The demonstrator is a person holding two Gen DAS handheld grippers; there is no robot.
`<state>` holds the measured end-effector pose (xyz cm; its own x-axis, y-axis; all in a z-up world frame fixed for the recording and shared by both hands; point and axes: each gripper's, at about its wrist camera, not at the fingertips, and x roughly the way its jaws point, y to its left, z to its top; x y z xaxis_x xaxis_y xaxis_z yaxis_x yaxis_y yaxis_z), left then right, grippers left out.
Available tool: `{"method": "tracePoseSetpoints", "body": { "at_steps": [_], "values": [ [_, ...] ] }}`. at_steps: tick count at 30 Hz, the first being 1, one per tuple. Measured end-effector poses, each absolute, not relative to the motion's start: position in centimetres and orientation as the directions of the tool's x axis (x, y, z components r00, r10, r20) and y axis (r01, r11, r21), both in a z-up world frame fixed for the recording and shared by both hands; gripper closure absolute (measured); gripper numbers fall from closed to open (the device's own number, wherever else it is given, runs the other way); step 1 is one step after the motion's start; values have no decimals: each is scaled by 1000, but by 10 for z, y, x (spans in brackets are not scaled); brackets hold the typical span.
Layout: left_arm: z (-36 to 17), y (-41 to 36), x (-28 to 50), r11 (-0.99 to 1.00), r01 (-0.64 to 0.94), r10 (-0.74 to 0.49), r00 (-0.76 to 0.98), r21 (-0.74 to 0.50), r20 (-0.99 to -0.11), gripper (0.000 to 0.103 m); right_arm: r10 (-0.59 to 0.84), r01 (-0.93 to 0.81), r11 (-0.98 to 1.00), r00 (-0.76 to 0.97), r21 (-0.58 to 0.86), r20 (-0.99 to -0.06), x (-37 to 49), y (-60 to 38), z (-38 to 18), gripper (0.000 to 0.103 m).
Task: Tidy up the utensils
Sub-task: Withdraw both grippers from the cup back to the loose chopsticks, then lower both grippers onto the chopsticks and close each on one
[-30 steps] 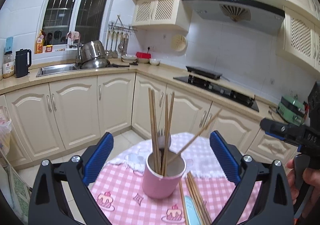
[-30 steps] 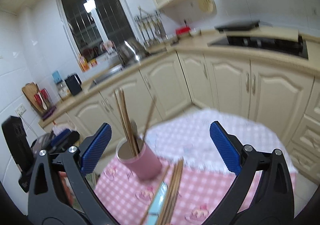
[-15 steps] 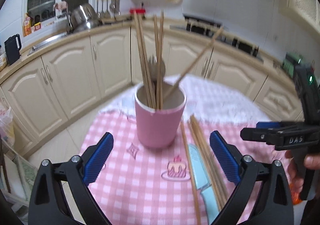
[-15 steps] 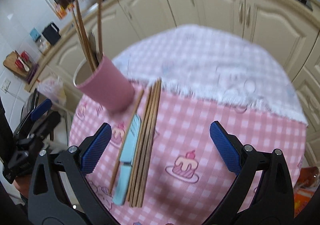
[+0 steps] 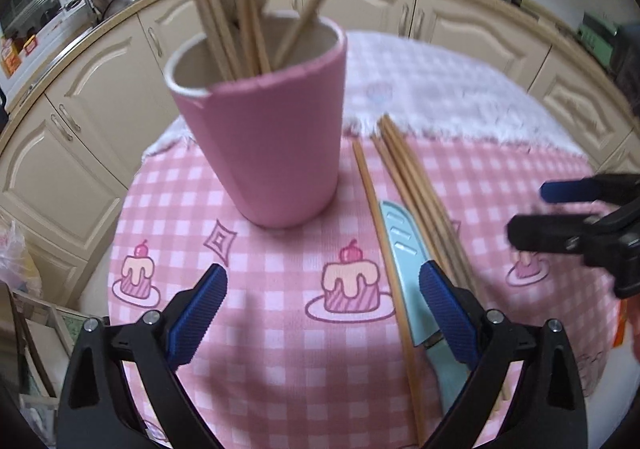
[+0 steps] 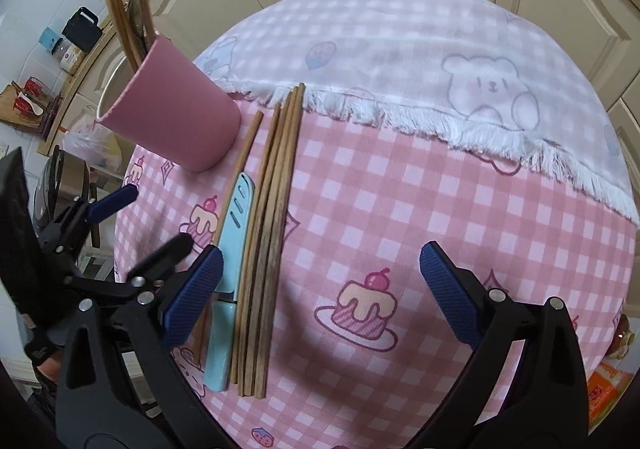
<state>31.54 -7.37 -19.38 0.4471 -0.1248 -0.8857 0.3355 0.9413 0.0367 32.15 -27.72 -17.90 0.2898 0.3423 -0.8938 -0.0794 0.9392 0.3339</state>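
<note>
Both grippers have dropped toward the table, fingers spread empty, chopsticks (image 6: pixel 272 217) beside the right gripper (image 6: pixel 322 289)'s left finger.

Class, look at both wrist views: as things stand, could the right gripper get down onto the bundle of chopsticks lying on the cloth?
Probably yes. The right gripper is open and empty above the chopstick bundle, with nothing lying over it. The blue knife lies close alongside, and the left gripper hovers just beyond it, so space is tight on that side.

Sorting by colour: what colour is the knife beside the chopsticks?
Light blue knife, blade cover and handle alike; clearest in the right wrist view.
</note>
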Motion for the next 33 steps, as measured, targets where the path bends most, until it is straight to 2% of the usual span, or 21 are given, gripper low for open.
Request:
{"method": "tracePoseSetpoints", "body": {
  "at_steps": [10,12,17,21,23,25,28,30,33],
  "values": [
    [-212,-77,326,940,337,-96,394,46,-914,9,324,-100,946,267,308,-908,320,-280,-183,6],
    [-211,-75,329,941,334,-91,393,50,-915,19,319,-100,948,261,303,-911,321,-278,-185,6],
    [-209,-74,336,931,361,-106,380,42,-919,26,301,-99,953,241,285,-923,327,-272,-191,6],
    [-210,-88,339,921,389,-124,345,21,-930,51,284,-113,957,201,266,-938,336,-263,-198,7],
    [-210,-94,339,916,401,-121,347,30,-930,55,279,-119,958,187,260,-942,341,-259,-200,8],
    [-209,-96,340,916,402,-133,340,16,-931,58,254,-132,964,185,233,-949,344,-254,-200,12],
    [-210,-97,341,915,404,-143,337,6,-931,59,225,-152,968,181,198,-958,347,-248,-199,26],
    [-209,-99,340,915,404,-140,339,9,-930,59,201,-171,970,176,171,-964,348,-241,-199,40],
    [-209,-97,340,915,403,-149,340,0,-928,59,198,-186,968,164,167,-966,351,-228,-199,50]
  ]
}}
